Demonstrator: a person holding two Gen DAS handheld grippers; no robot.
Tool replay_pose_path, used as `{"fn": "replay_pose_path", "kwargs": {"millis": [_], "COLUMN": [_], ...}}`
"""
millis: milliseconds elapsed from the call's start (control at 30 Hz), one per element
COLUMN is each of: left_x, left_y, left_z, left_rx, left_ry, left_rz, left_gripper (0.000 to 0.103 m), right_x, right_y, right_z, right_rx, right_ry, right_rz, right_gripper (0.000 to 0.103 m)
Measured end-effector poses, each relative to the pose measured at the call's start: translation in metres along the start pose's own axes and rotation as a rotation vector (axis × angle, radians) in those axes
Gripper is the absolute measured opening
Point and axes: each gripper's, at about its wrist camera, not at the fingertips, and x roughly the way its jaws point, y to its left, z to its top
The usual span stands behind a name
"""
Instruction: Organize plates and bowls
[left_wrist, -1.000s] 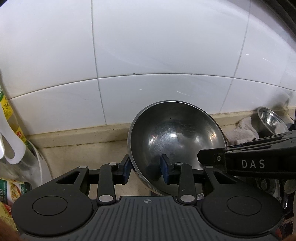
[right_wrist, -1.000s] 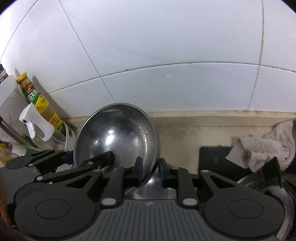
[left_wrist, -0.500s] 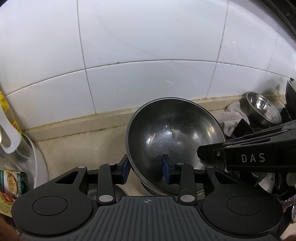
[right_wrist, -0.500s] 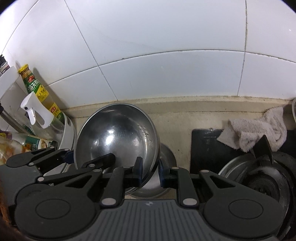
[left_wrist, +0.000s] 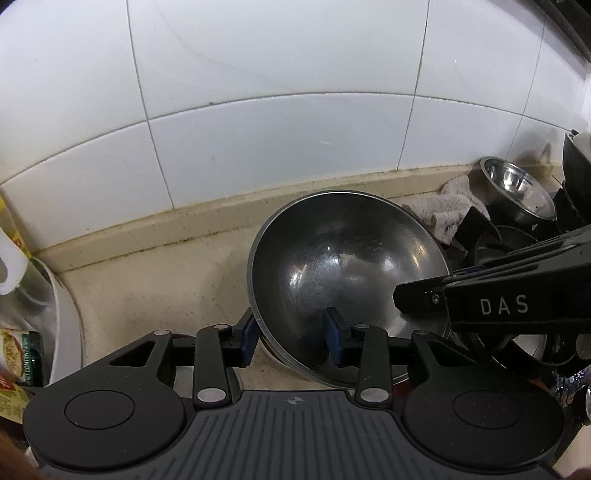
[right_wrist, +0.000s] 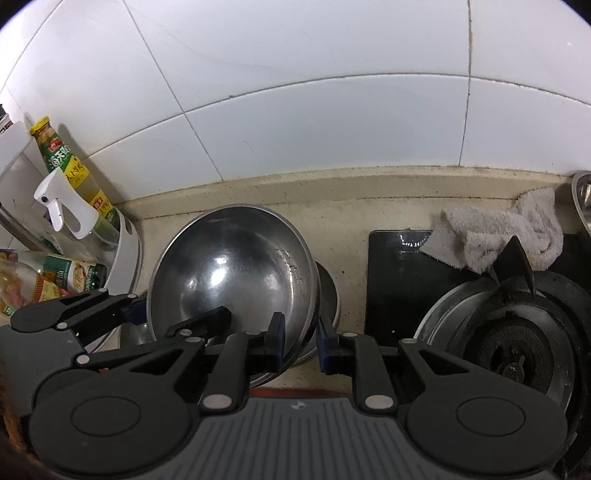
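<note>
A large steel bowl (left_wrist: 351, 266) (right_wrist: 232, 269) tilts toward the wall, low over the beige counter. A second steel bowl (right_wrist: 328, 291) shows beneath its right side. My left gripper (left_wrist: 290, 338) straddles the big bowl's left rim, one blue pad outside and one inside. Its jaws are opening, and the pads stand a little apart from the wall. My right gripper (right_wrist: 301, 338) is shut on the right rim. The right gripper's black body (left_wrist: 498, 306) crosses the left wrist view. A small steel bowl (left_wrist: 517, 188) stands at the back right.
A white cloth (right_wrist: 509, 229) lies on the black stove top (right_wrist: 395, 280), beside a gas burner (right_wrist: 513, 350). A sauce bottle (right_wrist: 70, 162), a spray bottle (right_wrist: 62, 203) and a white container (right_wrist: 125, 251) crowd the left. The tiled wall rises close behind.
Both grippers have carried the big bowl rightward along the counter and slightly lower. The stove, cloth and lower bowl have come into view. The left jaws stand slightly wider.
</note>
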Motion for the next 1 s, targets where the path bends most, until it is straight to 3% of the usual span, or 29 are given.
{"fn": "replay_pose_path", "kwargs": {"millis": [667,800,1000], "left_x": [0.046,0.037,0.004], "left_y": [0.011,0.018,0.044], "left_z": [0.003,0.002,-0.001], "left_rx": [-0.023,-0.016,-0.083], "left_ry": [0.099,0.076,0.015], "left_rz": [-0.005,0.019,0.02], "left_gripper": [0.046,0.046,0.049], "right_x": [0.051,0.049,0.027], "right_y": [-0.013,-0.01,-0.013], "right_z": [0.006,0.008,0.011], "right_rx": [-0.007,-0.037,-0.019], "right_ry": [0.105,0.086,0.019], "right_rz": [-0.011,-0.037,-0.038], "right_gripper": [0.018,0.023,0.023]}}
